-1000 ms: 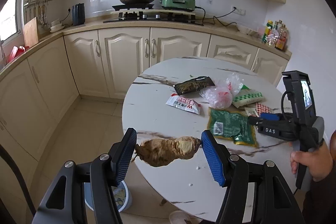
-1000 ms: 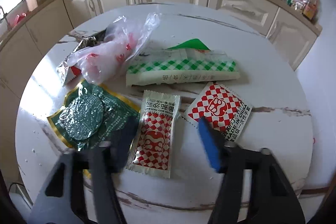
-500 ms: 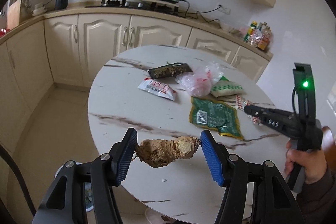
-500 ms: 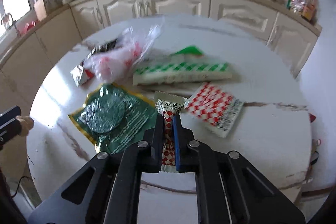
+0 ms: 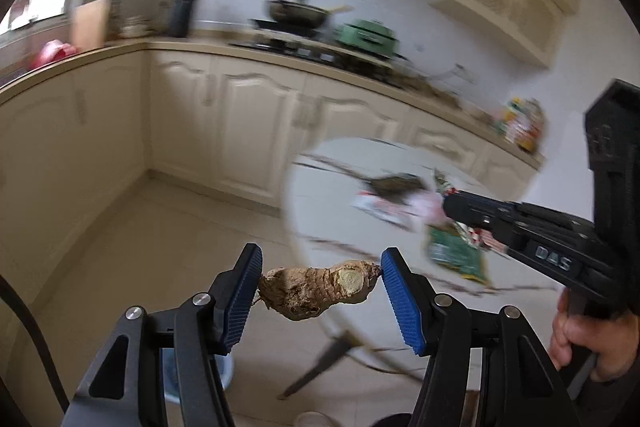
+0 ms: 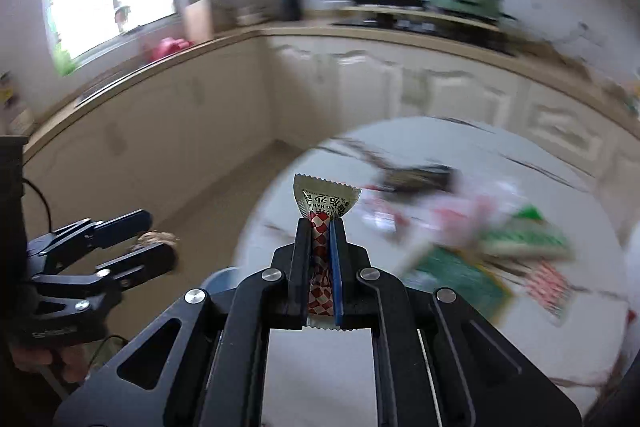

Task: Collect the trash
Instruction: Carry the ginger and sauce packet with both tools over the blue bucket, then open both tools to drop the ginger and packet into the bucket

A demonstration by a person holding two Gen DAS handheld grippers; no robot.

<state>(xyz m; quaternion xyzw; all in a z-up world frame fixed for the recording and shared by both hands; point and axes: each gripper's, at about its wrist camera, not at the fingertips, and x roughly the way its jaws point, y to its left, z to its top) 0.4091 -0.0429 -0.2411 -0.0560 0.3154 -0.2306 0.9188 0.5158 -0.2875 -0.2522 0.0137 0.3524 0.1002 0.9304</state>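
Observation:
My left gripper [image 5: 320,275] is shut on a brown knobbly ginger root [image 5: 318,289], held in the air over the floor left of the round table [image 5: 320,203]. My right gripper [image 6: 320,227] is shut on a red-and-white checked sachet [image 6: 322,203], lifted above the table's edge. The right gripper also shows in the left wrist view [image 5: 452,203], and the left gripper with the root shows in the right wrist view [image 6: 148,235]. Several wrappers lie blurred on the table: a green packet [image 6: 456,277], a pink plastic bag [image 6: 452,215], a checked sachet [image 6: 548,285].
A blue bin [image 5: 224,367] stands on the floor below my left gripper; it also shows in the right wrist view [image 6: 224,275]. Cream cabinets [image 5: 248,123] and a counter with a wok [image 5: 298,13] run behind. A table leg [image 5: 320,363] slants down.
Both grippers have swung left, off the table toward the floor, and the views are blurred. The right gripper closed on the checked sachet and lifted it. The left still holds the root.

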